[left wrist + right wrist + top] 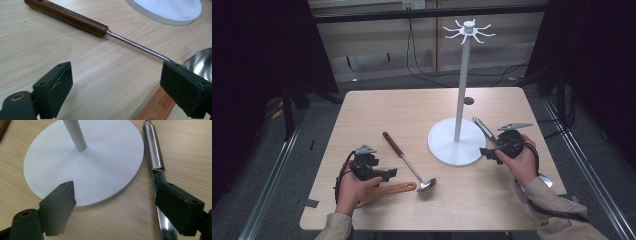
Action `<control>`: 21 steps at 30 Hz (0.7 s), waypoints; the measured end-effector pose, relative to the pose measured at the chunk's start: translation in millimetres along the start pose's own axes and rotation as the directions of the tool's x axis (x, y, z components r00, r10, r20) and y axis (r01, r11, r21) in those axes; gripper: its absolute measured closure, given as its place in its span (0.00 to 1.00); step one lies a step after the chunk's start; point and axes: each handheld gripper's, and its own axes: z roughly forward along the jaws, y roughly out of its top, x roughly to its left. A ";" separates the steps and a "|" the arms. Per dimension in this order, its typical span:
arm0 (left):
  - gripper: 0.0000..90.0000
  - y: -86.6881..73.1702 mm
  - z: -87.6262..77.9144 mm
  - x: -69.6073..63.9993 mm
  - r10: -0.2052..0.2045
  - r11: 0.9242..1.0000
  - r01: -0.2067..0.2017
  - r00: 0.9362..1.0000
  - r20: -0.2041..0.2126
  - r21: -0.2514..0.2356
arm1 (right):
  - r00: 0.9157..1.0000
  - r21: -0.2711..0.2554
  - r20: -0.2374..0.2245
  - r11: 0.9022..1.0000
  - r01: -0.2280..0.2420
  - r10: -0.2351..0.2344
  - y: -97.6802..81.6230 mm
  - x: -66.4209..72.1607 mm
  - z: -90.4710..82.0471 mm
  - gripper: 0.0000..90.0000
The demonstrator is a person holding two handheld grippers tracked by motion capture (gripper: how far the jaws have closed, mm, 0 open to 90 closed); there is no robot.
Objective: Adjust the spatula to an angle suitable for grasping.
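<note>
High view has my left gripper (388, 173) spread and empty beside the ladle (409, 162), my right gripper (488, 153) gaping over the steel utensil (154, 152) by the stand's base (100, 172); closing there could catch the base rim.
</note>
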 end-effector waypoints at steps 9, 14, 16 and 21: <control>0.12 -5.7 -1.8 0.0 -0.033 0.999 0.033 0.999 -0.004 -0.012 | 0.999 -0.012 0.012 0.999 -0.031 0.031 9.5 -5.4 1.4 0.24; 0.11 -5.6 -2.8 -1.4 -0.028 0.999 0.028 1.000 -0.004 -0.018 | 0.999 -0.018 0.042 0.999 -0.029 0.030 17.8 -9.9 2.6 0.35; 0.11 -5.7 -2.7 -1.9 -0.029 0.999 0.029 1.000 -0.005 -0.021 | 0.998 -0.013 0.047 0.999 -0.029 0.030 19.8 -12.2 3.2 0.39; 0.11 -6.8 -0.6 -2.1 -0.028 1.000 0.028 1.000 0.000 -0.009 | 0.996 0.019 0.084 1.000 -0.020 0.019 20.1 -22.1 3.6 0.67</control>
